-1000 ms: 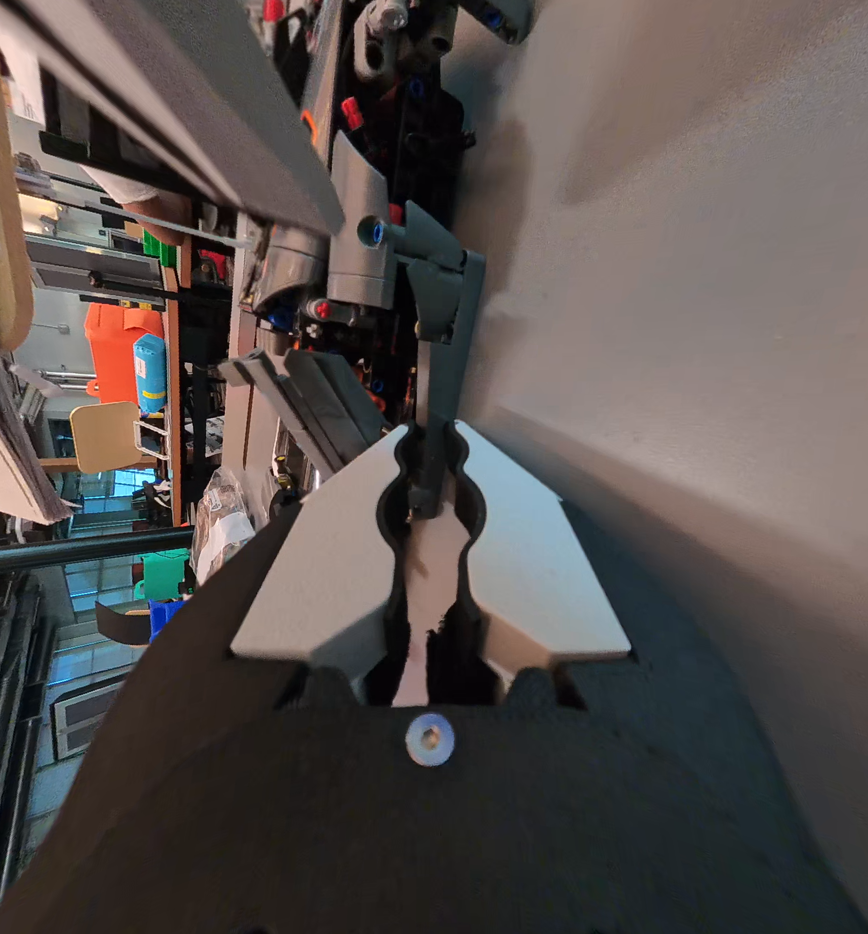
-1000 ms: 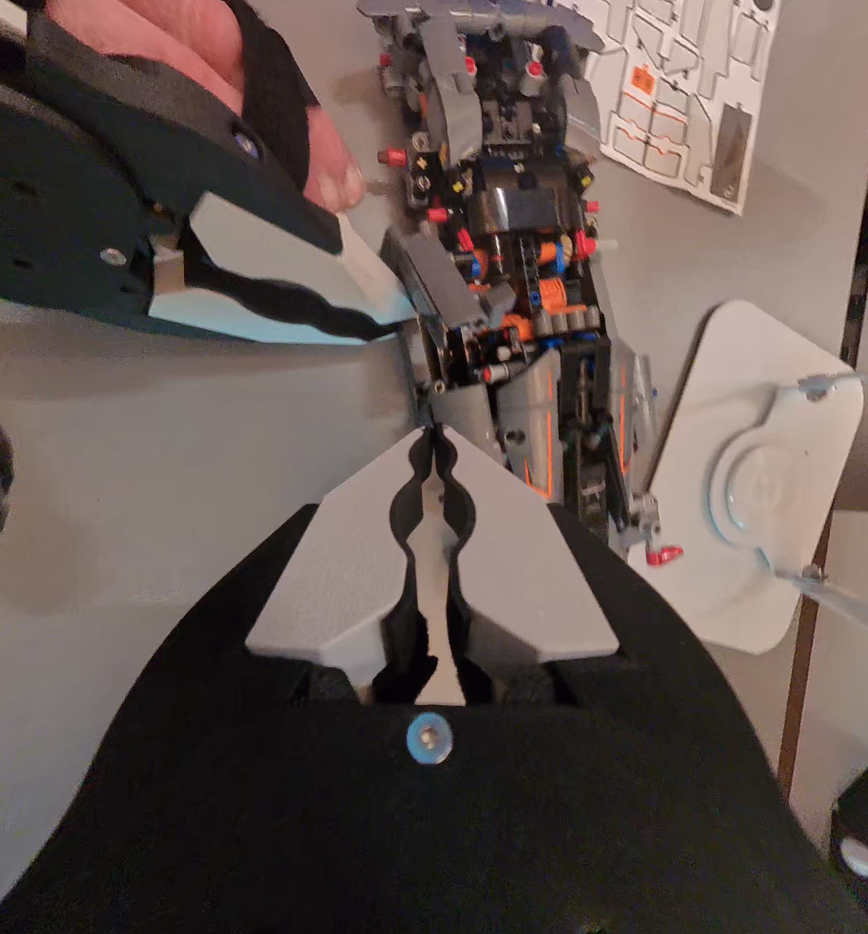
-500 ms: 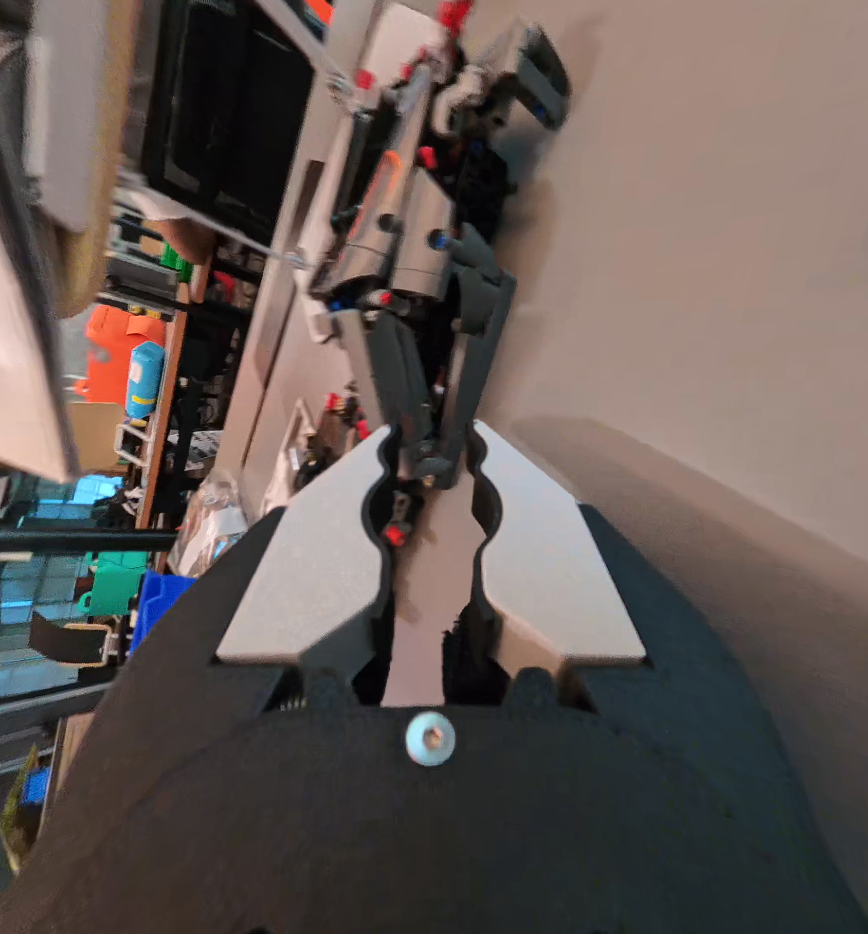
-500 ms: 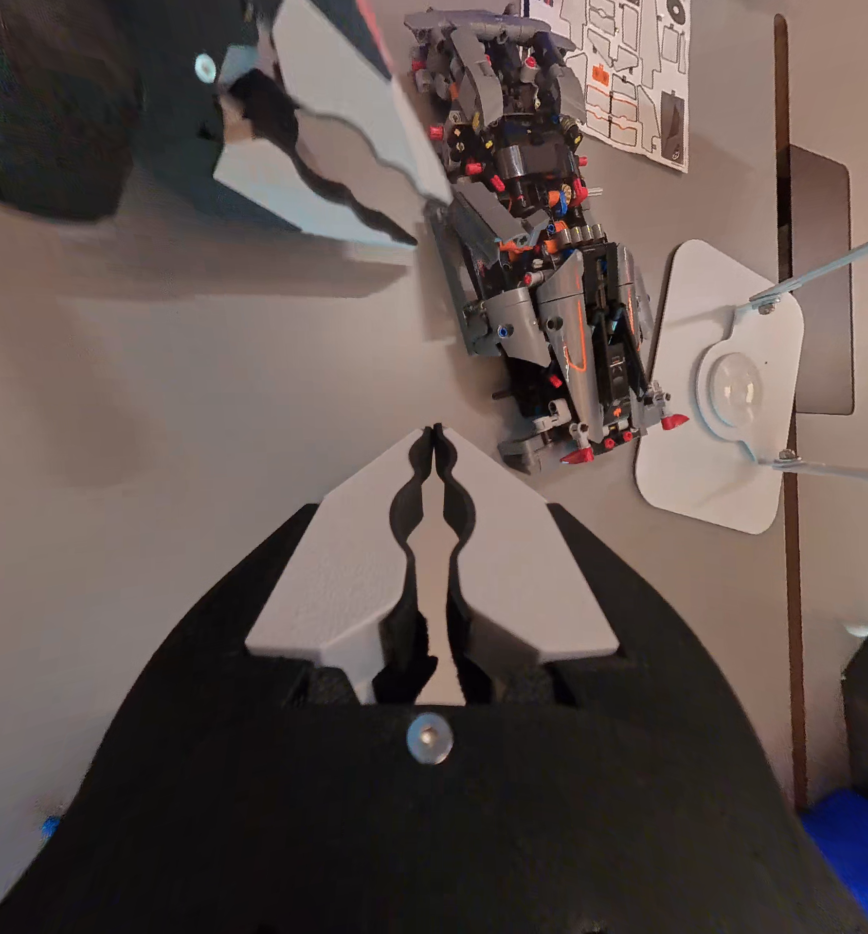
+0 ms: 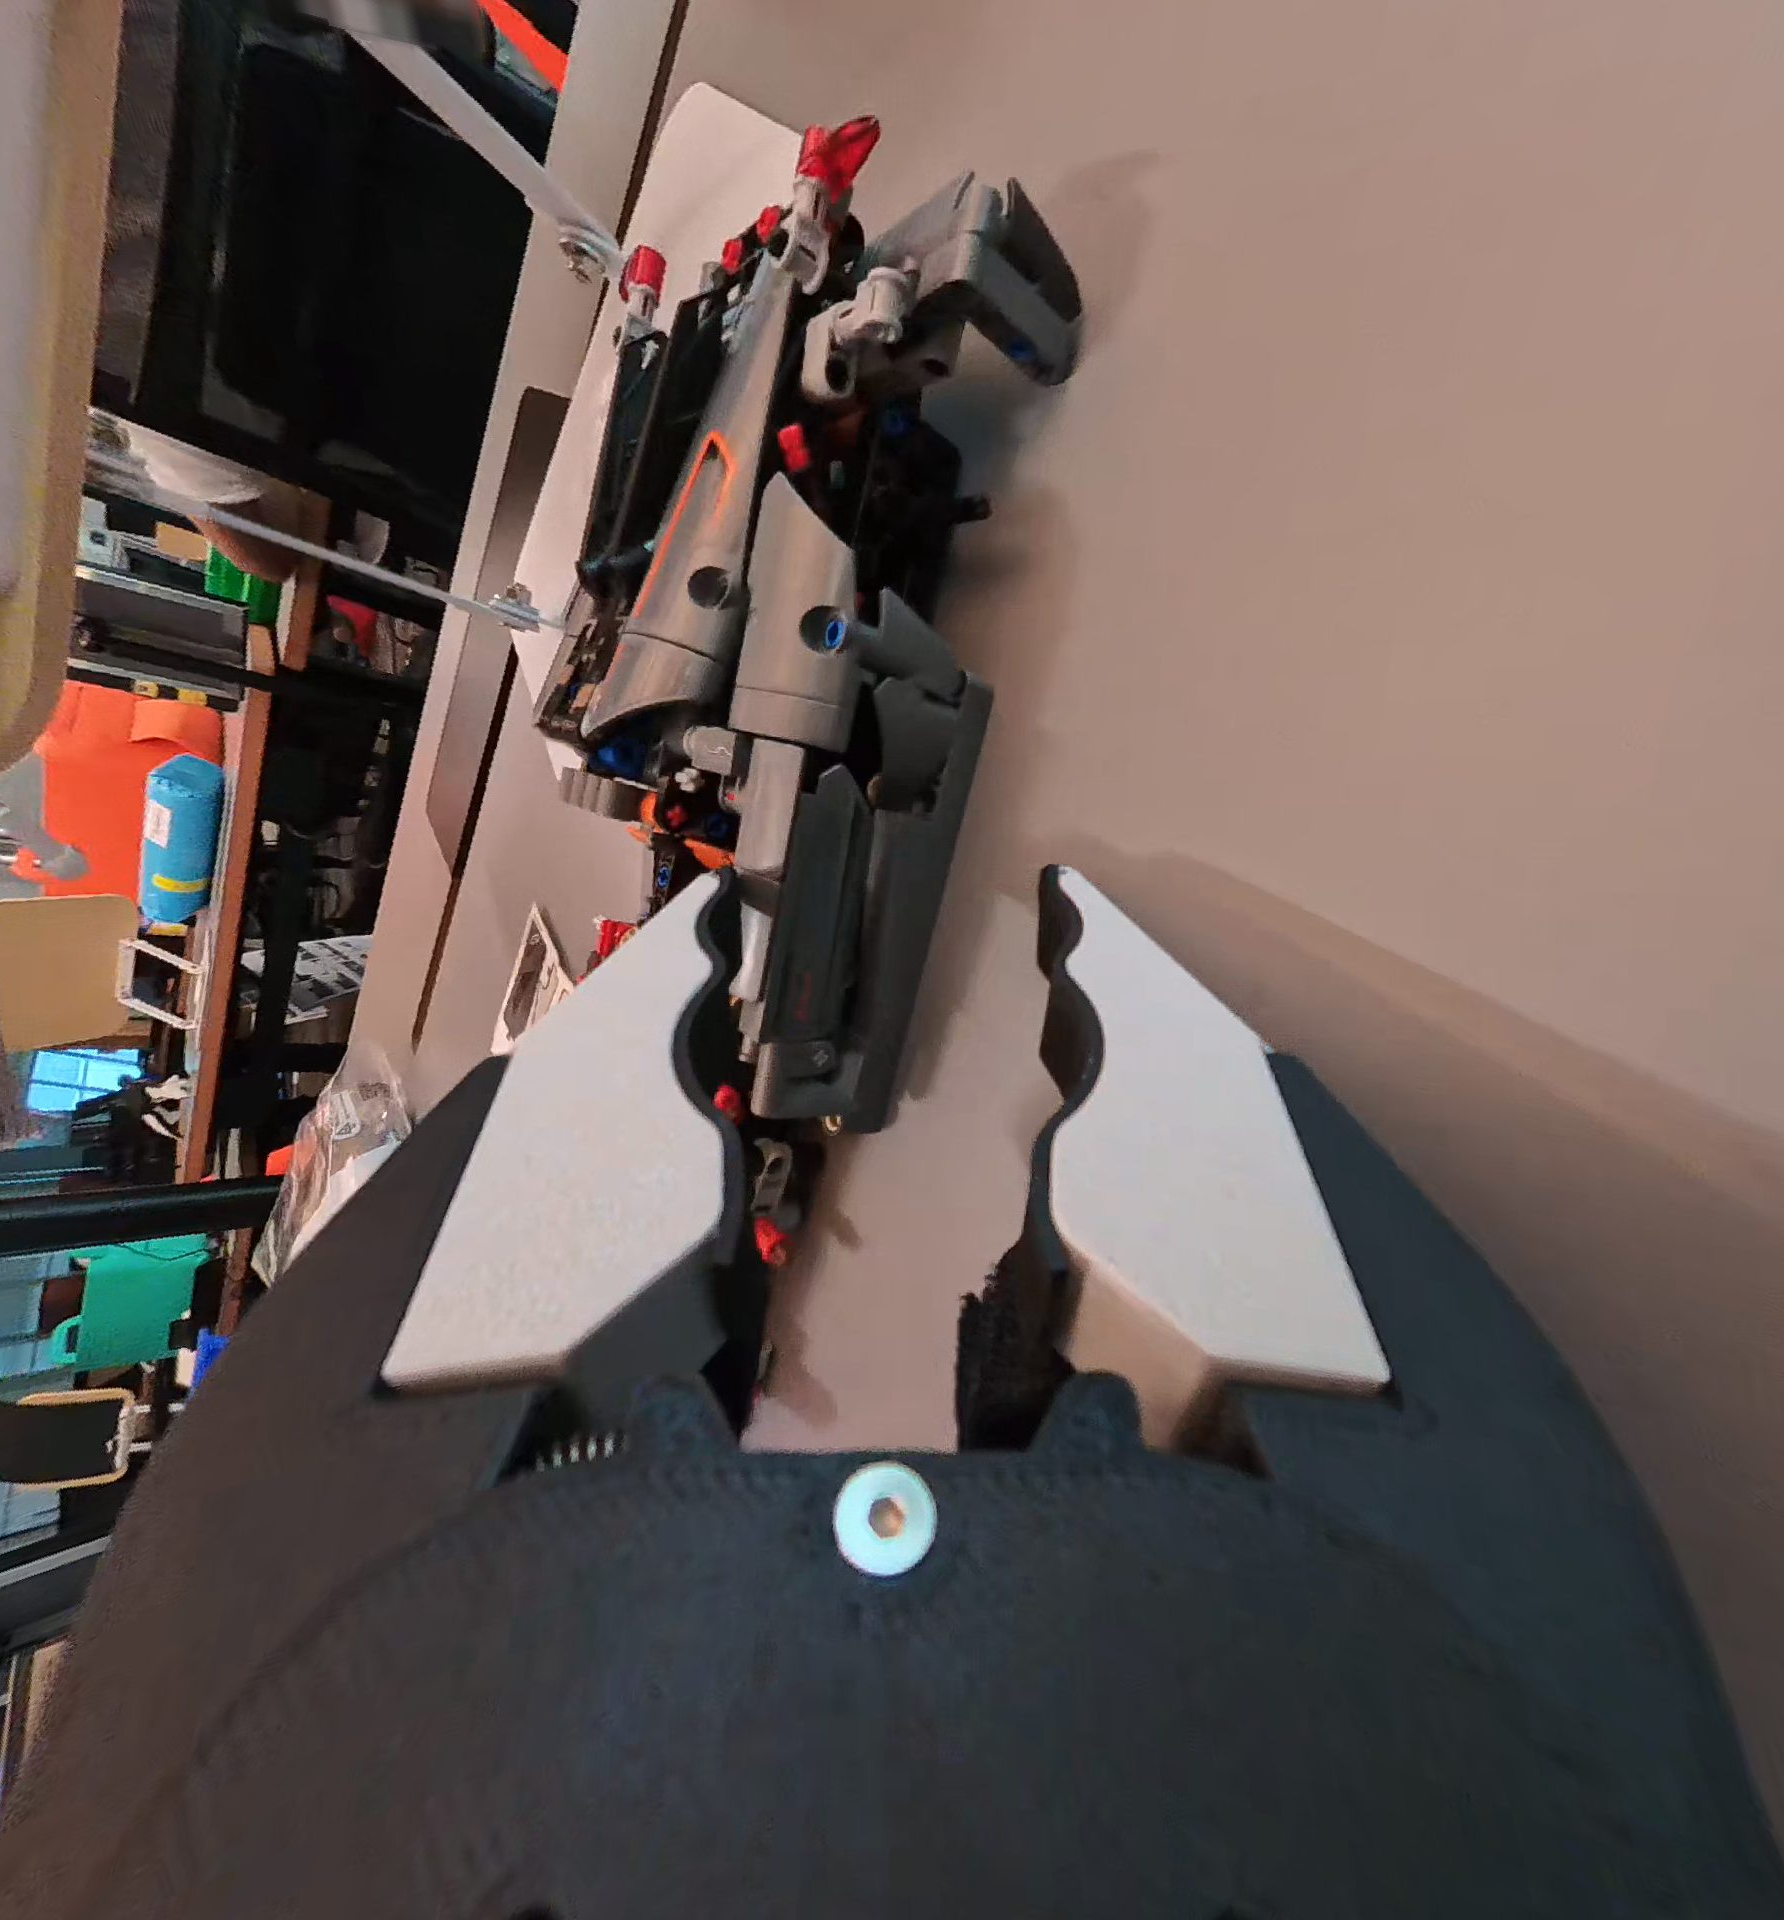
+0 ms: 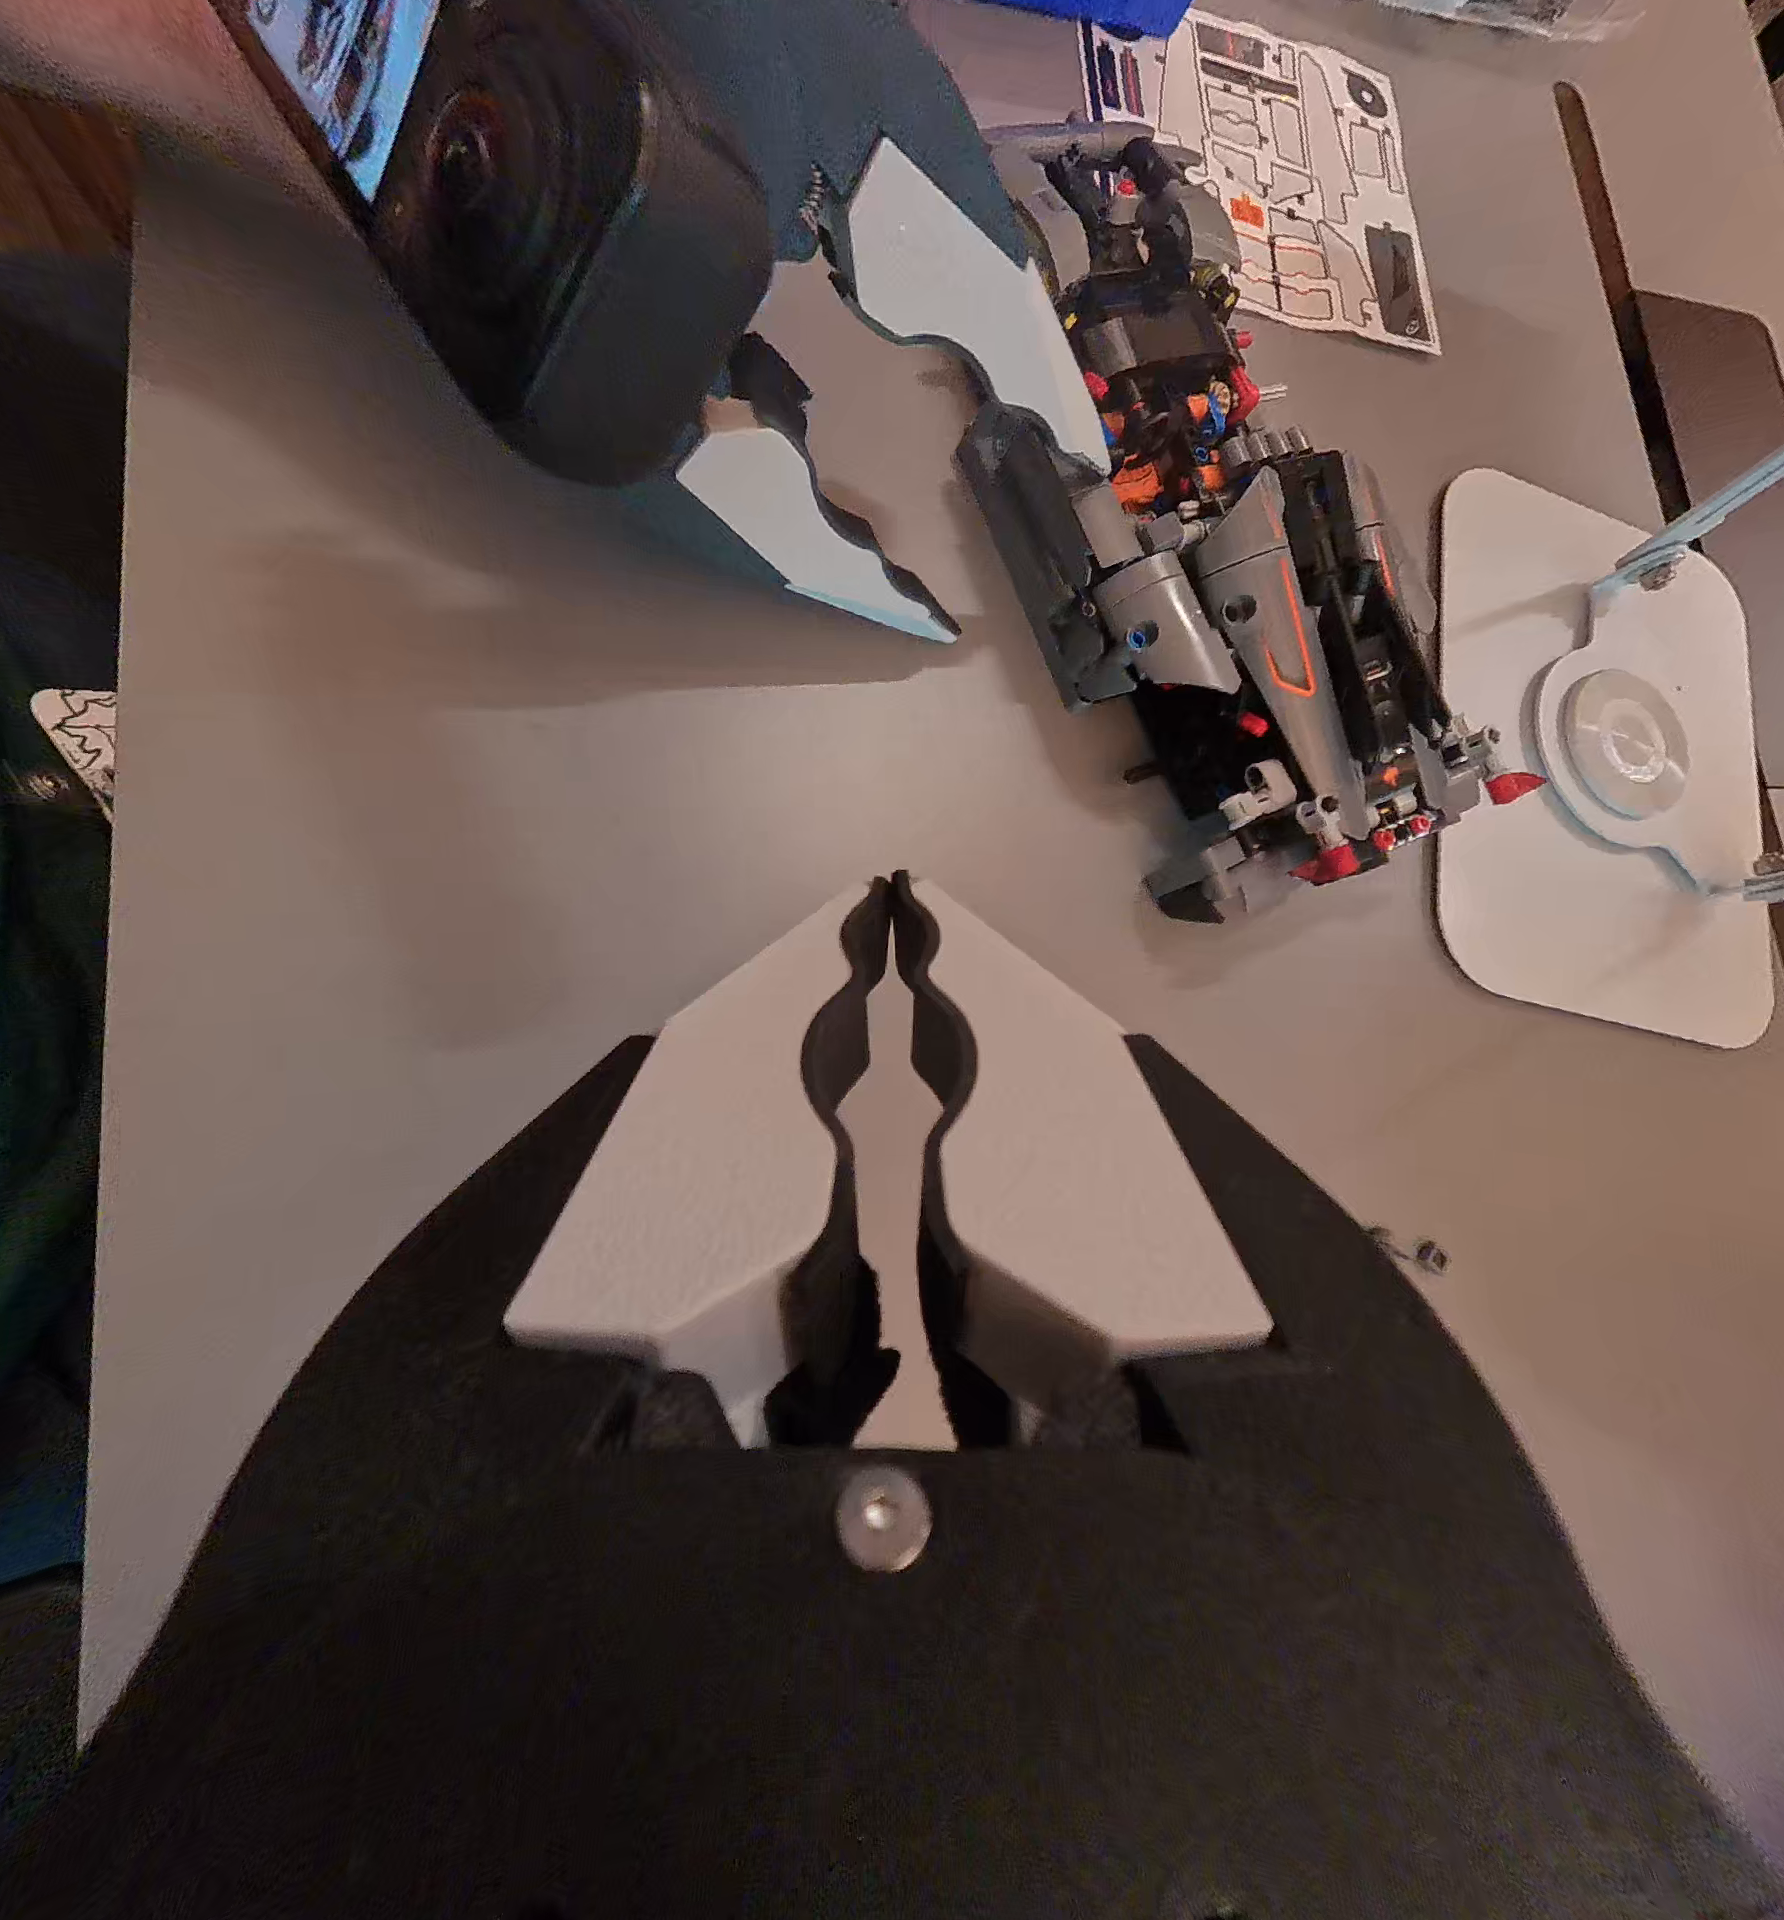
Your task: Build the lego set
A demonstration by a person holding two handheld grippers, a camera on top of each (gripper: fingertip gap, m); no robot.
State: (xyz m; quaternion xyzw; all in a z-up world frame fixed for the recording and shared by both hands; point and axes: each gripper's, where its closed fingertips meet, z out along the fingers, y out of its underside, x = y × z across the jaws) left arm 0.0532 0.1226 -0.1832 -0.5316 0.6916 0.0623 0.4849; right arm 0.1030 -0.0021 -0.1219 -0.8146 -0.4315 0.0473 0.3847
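Observation:
The grey, black and orange lego car model (image 5: 763,623) lies on the grey table (image 5: 1387,520). My left gripper (image 5: 883,894) is open wide. Its fingers straddle the model's dark grey side panel (image 5: 867,935) without gripping it. In the right wrist view the model (image 6: 1252,623) sits at the upper right, with the left gripper (image 6: 1023,540) open beside it. My right gripper (image 6: 893,883) is shut and empty, held above bare table well back from the model.
A white sticker sheet (image 6: 1283,177) lies beyond the model. A white stand base (image 6: 1594,779) with metal rods sits right of it. A tiny dark piece (image 6: 1428,1257) lies at the right. The table's left edge (image 6: 119,831) is close. Shelves and bins (image 5: 140,779) stand beyond. The left gripper's tips are roughly 15 cm from the right gripper's. The tiny dark piece (image 6: 1428,1257) is about equally far from each gripper, around 25 cm.
My left gripper has opened and let go of the dark grey panel. My right gripper, still shut, has pulled back and away from the model.

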